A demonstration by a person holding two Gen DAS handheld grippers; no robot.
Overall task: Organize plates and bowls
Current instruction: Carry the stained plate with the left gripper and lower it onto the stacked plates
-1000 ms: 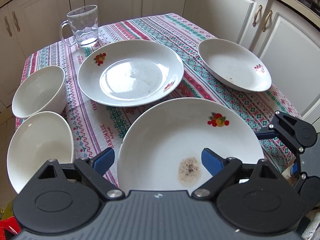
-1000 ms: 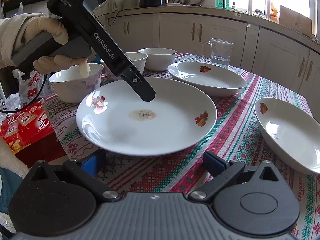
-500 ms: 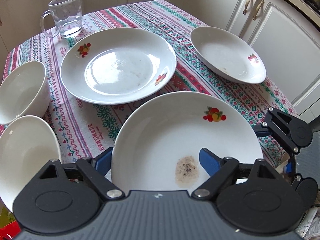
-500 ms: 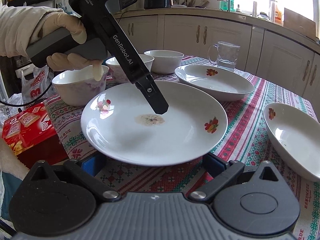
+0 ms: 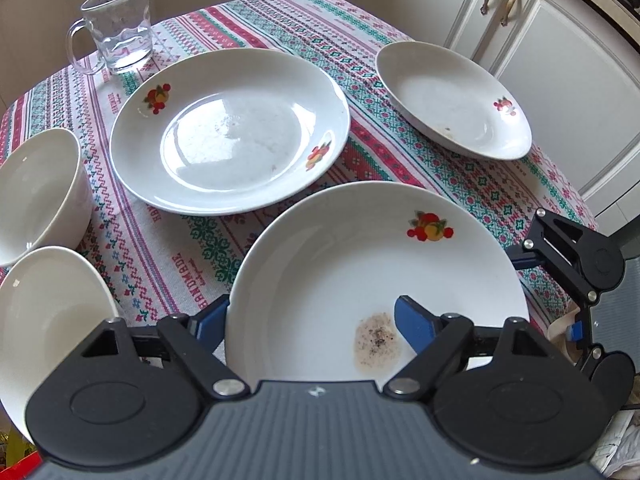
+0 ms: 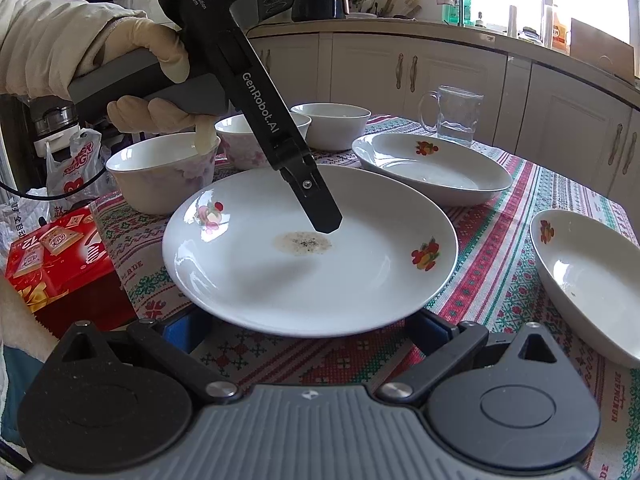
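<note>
A white plate with a fruit motif and a brown stain (image 5: 360, 272) (image 6: 312, 264) is tilted up off the patterned tablecloth (image 5: 168, 240). My left gripper (image 5: 314, 318) is closing on its rim, one blue pad on top beside the stain and the other under the edge. From the right wrist view its upper finger (image 6: 316, 204) presses on the plate, held by a gloved hand (image 6: 152, 52). My right gripper (image 6: 310, 330) stands open and empty by the plate's near rim. A second deep plate (image 5: 228, 132) and a third (image 5: 452, 100) rest on the cloth.
Two white bowls (image 5: 36, 192) (image 5: 48, 320) stand at the left; a third (image 6: 332, 124) shows in the right wrist view. A glass mug (image 5: 116, 28) is at the far corner. A red box (image 6: 52, 256) lies beside the table. Cabinets (image 5: 560, 80) surround it.
The left jaws have narrowed onto the stained plate's rim. The plate has risen and tilted off the cloth, toward the right gripper. The right gripper has kept still.
</note>
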